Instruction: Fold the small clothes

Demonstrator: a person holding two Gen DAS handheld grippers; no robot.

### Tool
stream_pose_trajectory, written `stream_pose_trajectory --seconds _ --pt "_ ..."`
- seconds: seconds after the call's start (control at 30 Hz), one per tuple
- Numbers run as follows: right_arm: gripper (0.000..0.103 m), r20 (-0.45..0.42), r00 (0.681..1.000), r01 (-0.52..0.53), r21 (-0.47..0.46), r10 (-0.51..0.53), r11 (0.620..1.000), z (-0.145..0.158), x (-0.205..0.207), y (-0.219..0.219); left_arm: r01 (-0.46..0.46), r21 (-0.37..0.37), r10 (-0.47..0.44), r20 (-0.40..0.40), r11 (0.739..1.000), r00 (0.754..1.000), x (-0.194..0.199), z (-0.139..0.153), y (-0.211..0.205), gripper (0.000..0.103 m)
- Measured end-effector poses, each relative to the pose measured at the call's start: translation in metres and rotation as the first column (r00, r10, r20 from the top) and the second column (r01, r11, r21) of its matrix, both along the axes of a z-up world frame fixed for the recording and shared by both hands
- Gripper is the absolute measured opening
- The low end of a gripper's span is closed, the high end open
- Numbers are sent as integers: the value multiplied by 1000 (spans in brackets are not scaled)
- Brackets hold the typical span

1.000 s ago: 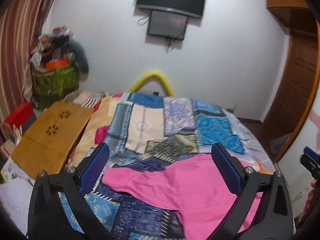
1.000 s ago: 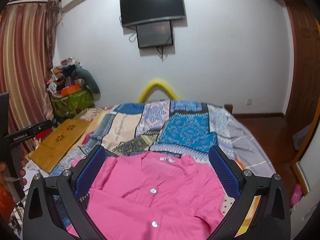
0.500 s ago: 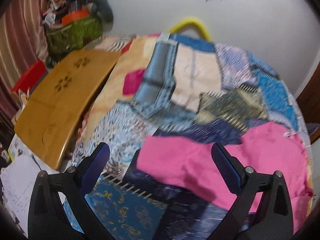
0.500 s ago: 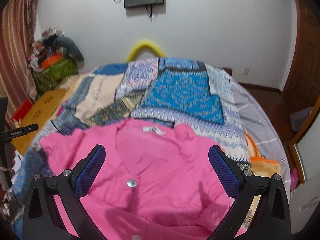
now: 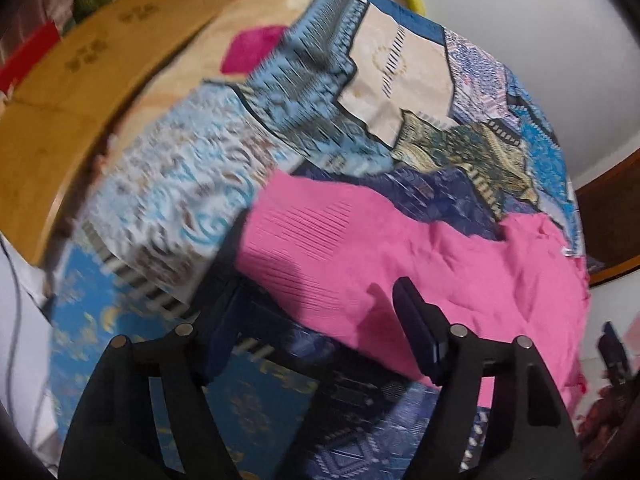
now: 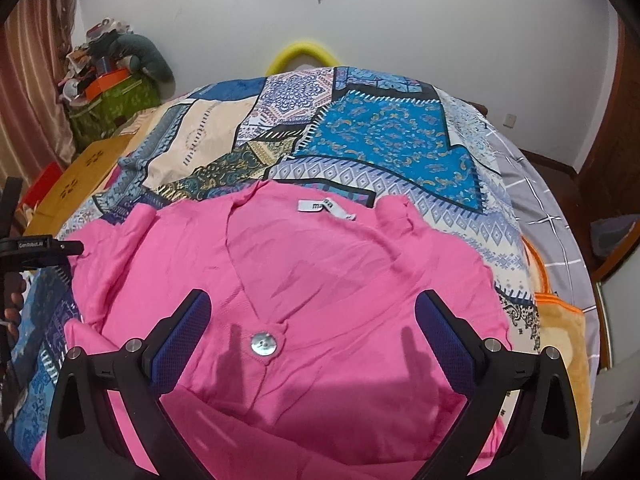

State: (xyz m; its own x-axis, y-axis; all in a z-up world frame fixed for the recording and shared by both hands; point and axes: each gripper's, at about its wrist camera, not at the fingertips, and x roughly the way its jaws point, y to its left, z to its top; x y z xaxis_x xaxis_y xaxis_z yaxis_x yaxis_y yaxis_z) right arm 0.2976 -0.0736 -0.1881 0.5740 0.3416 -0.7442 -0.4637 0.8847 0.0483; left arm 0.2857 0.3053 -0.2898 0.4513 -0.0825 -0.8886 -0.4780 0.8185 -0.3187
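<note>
A patchwork bedspread [image 6: 380, 136] covers the bed. Beside the bed, left — a wooden folding table [image 5: 76, 92] and a green basket [image 6: 116, 108] piled with clutter. A yellow hoop [image 6: 302, 54] stands behind the bed; an orange blanket [image 6: 568, 340] lies at its right edge.

Motion blur smears the patchwork blue and cream bedspread [image 5: 224, 152] in the left wrist view. In the right wrist view the pink buttoned shirt [image 6: 328, 264] runs off the bottom edge, its white neck label [image 6: 326, 209] print partly creased and unreadable.
</note>
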Motion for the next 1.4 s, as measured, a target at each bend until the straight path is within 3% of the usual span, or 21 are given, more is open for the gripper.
stream_pose_trajectory --seconds 0.13,0.23,0.3,0.4,0.53,0.73,1.0,1.2,1.4 --pt "101 7 1000 -16 -2 16 1000 1 -3 2 -21 -56 21 -3 998 1000 2 -5 -1 65" --pt "101 2 1000 -21 5 21 1000 1 -5 2 -31 -26 30 -18 999 999 7 -5 -1 44" --pt "101 0 1000 -21 6 21 1000 2 -5 1 -27 -6 27 -29 1000 999 11 -4 -1 20" --pt "101 -9 1000 -18 10 18 1000 2 -7 -1 -18 45 20 -48 999 999 16 -1 -3 8" --pt "101 -10 1000 -11 21 11 1000 7 -9 -8 -3 146 6 -21 989 1000 16 19 -14 7" --pt "101 -8 1000 -7 74 7 997 23 -16 -21 52 254 -77 89 966 993 17 80 -52 6" --pt "101 26 1000 -7 87 5 996 38 -26 -42 150 300 -227 241 942 944 28 157 -124 6" --pt "101 28 1000 -8 127 4 992 43 -28 -61 244 318 -337 279 916 899 40 182 -192 6" --pt "101 6 1000 -8 174 7 985 40 -29 -77 330 341 -422 246 880 872 57 173 -252 6"
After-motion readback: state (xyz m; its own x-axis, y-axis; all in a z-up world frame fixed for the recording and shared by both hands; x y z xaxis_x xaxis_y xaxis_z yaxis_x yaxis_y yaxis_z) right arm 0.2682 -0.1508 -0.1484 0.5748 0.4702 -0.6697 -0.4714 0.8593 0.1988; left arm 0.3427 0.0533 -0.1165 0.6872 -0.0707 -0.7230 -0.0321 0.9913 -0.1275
